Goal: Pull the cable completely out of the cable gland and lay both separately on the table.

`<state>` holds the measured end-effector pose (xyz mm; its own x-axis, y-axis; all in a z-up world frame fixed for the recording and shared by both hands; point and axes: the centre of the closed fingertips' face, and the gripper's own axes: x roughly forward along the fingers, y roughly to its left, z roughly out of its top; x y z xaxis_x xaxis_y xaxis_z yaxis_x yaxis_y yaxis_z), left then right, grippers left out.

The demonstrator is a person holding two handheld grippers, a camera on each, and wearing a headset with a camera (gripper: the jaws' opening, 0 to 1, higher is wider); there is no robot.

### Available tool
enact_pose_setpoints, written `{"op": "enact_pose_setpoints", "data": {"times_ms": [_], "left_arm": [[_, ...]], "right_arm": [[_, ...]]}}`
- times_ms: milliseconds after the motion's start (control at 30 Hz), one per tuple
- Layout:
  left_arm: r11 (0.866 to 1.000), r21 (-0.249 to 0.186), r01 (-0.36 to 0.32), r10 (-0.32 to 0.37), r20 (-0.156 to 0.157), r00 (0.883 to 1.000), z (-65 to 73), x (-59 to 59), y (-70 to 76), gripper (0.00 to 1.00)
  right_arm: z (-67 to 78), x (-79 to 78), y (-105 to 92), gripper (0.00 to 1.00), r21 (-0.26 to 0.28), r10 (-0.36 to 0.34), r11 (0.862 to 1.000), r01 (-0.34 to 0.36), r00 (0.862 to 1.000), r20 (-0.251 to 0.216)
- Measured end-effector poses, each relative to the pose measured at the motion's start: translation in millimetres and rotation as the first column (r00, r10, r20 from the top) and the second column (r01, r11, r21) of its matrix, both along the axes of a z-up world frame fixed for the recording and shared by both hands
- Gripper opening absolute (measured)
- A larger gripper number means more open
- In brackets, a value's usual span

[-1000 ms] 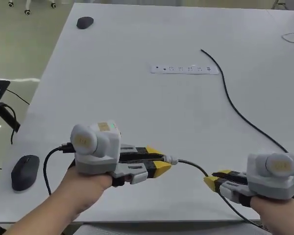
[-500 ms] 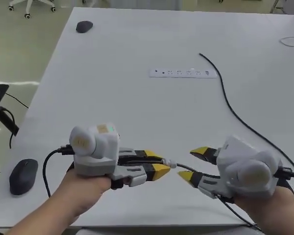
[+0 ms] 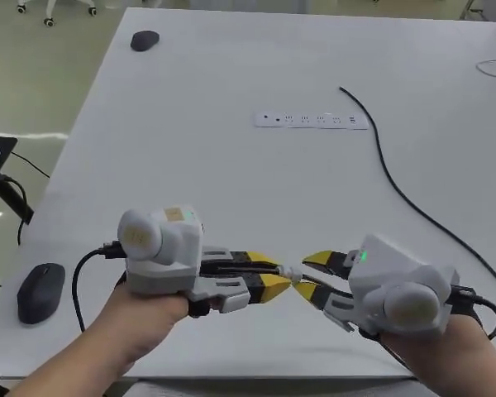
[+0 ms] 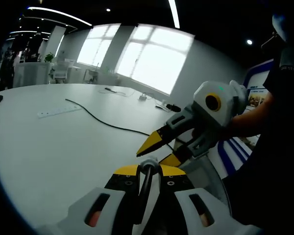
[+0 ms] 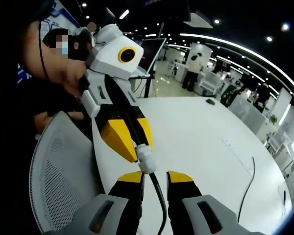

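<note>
Left gripper (image 3: 273,277) level, pointing right, jaws pinched tight on the cable gland (image 5: 146,157); left hand (image 3: 140,318) wrapped under its body; right gripper (image 3: 307,275) faces it tip to tip, jaws parted; right hand (image 3: 446,356) grips from behind, low.

White table (image 3: 231,190) bearing a power strip (image 3: 312,119), a black cable (image 3: 397,186), a far mouse (image 3: 144,39) and a near mouse (image 3: 41,291).
</note>
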<state>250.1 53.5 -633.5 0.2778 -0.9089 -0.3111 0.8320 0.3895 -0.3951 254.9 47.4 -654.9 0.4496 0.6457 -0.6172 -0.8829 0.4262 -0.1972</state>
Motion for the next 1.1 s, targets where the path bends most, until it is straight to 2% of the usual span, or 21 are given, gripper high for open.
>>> {"op": "enact_pose_setpoints", "data": {"times_ms": [133, 367, 433, 733, 933, 1100], "left_arm": [[1.0, -0.004, -0.001, 0.001, -0.004, 1.0, 0.0, -0.7, -1.2, 0.15], [1.0, 0.002, 0.008, -0.008, 0.0, 1.0, -1.9, -3.3, -3.0, 0.15], [1.0, 0.002, 0.007, -0.007, -0.002, 1.0, -2.1, -3.9, -3.9, 0.15], [1.0, -0.01, 0.002, -0.002, 0.005, 1.0, 2.2, -2.6, -6.0, 0.15], [1.0, -0.009, -0.005, 0.005, 0.02, 1.0, 6.1, 1.3, -8.5, 0.15], [1.0, -0.016, -0.012, 0.013, 0.025, 1.0, 9.0, 4.2, -8.7, 0.15]], "right_arm": [[-2.9, -0.7, -2.4, 0.03, -0.016, -0.002, 1.0, 0.002, 1.0, 0.0], [-5.3, -3.5, -4.1, 0.02, -0.009, -0.009, 1.0, 0.008, 1.0, -0.016], [-6.8, -4.7, -4.4, 0.01, -0.001, -0.019, 1.0, 0.019, 0.999, -0.033], [-5.6, -2.4, -11.7, 0.0, 0.044, -0.087, 0.995, 0.089, 0.995, -0.054], [-9.0, 2.6, -19.2, 0.0, 0.082, -0.15, 0.984, 0.159, 0.983, -0.107], [-15.6, 5.7, -28.3, 0.0, 0.096, -0.2, 0.971, 0.218, 0.966, -0.165]]}}
